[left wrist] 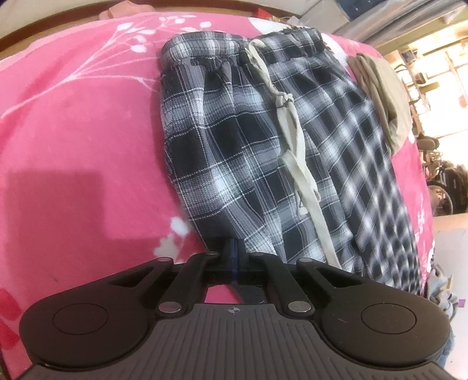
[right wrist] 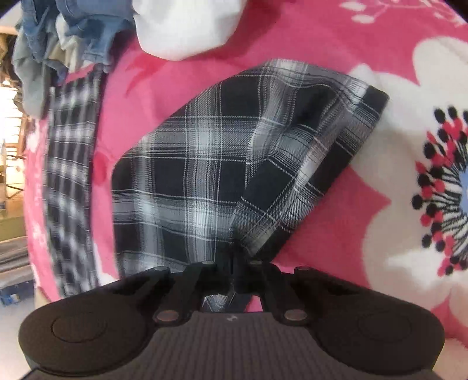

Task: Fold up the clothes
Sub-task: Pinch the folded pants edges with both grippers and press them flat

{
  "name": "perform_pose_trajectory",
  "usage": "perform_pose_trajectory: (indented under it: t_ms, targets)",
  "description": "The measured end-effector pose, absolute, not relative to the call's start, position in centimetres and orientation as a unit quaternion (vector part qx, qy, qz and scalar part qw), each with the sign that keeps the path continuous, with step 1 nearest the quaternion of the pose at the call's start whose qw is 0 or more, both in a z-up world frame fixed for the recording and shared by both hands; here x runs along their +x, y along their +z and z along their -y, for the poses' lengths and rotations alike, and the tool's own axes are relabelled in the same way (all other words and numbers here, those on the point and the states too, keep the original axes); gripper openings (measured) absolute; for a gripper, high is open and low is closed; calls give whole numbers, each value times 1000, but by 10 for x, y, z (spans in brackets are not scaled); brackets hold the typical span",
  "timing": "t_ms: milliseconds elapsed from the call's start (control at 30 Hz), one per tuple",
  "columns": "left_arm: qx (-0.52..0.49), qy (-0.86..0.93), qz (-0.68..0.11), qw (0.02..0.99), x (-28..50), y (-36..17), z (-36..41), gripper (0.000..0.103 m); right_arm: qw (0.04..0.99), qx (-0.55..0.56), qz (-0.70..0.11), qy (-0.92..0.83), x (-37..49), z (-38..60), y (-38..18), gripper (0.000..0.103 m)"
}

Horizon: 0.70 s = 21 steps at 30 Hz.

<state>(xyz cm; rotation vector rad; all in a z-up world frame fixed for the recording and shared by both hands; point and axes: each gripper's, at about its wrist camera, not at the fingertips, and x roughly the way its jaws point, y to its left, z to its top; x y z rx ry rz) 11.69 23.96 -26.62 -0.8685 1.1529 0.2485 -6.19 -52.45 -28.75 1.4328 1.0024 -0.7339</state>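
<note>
Black-and-white plaid trousers lie on a pink flowered blanket, waistband at the far end, a cream drawstring trailing down the front. My left gripper is shut on the near edge of the plaid cloth by the waist part. In the right wrist view a plaid trouser leg with a dark hem rises off the blanket toward my right gripper, which is shut on its cloth. A second plaid strip lies blurred to the left.
A folded khaki garment sits beside the trousers at the far right. A heap of denim and grey clothes and a white garment lie at the blanket's far side. Shelves and room clutter stand beyond the bed edge.
</note>
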Motion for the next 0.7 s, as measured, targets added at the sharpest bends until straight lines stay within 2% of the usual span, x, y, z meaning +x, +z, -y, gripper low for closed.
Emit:
perform_pose_trajectory:
  t_ms: [133, 267, 300, 400, 600, 700]
  targets:
    - [-409, 79, -518, 747, 116, -263, -244, 0, 588, 626, -408, -308, -105, 511, -266, 0]
    - [-410, 50, -523, 746, 116, -265, -242, 0, 556, 640, -415, -331, -141, 508, -285, 0]
    - [-407, 45, -528, 744, 116, -266, -241, 3, 554, 647, -408, -331, -143, 507, -291, 0]
    - [-398, 37, -535, 744, 115, -265, -238, 21, 567, 644, -398, -325, -141, 502, -296, 1]
    - [-401, 72, -510, 757, 103, -260, -249, 30, 563, 655, -392, -318, -132, 500, -298, 6]
    - [-405, 91, -489, 767, 98, -262, -255, 30, 566, 649, -398, -316, -126, 501, -301, 6]
